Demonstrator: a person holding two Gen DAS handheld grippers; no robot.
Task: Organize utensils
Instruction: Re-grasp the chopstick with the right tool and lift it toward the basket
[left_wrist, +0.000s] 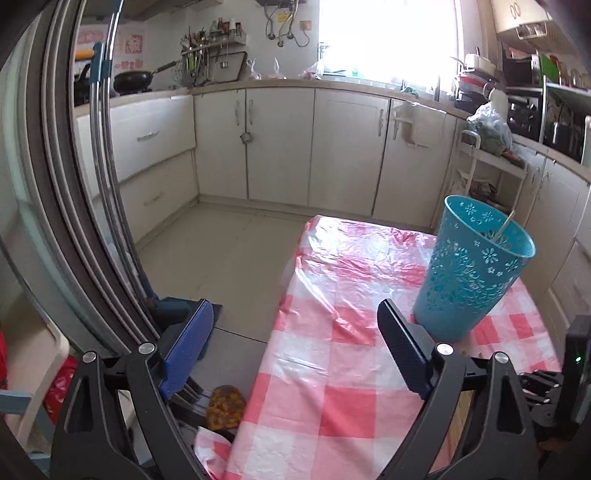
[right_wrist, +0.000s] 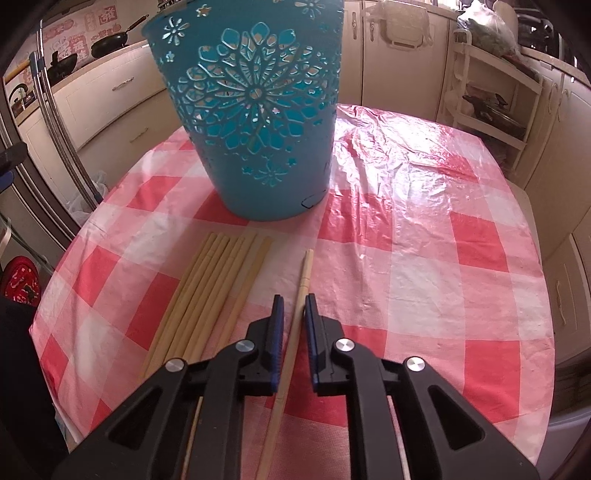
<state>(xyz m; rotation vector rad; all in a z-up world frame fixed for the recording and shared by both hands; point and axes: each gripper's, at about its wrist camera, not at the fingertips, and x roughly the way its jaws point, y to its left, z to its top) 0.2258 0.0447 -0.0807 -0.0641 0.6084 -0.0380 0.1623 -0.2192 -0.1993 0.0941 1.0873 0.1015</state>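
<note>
Over on the right wrist view: right gripper (right_wrist: 294, 308) low over the table in its pink-and-white checked plastic cloth (right_wrist: 424, 258), blue-padded tongs drawn close either side of a single pale wooden chopstick (right_wrist: 301, 291). Narrow slivers of cloth visible between pads and stick, so clamped or merely flanking — cannot tell. Long axis of that chopstick running straight away from the camera, far end aimed toward the teal plastic cut-out flower-pattern basket (right_wrist: 255, 110), near end passing under the gripper body. Just to its left, a bundle of pale wooden chopsticks (right_wrist: 210, 295) lying flat side by side, fanned slightly, same lengthwise heading, far tips just short of the basket's base. Basket upright, near the middle of the table.

Switching to the left wrist view: none of the chopsticks on the cloth seen here. Left gripper (left_wrist: 295, 321) with tongs spread wide apart, nothing between them, hanging at the table's left edge, partly over the tiled floor. Teal basket (left_wrist: 469, 273) off to the right, and only this view looks into its mouth: a thin pale stick (left_wrist: 504, 225) leaning against the inner wall. Red-and-white wall stickers in the background, writing too small to read.
</note>
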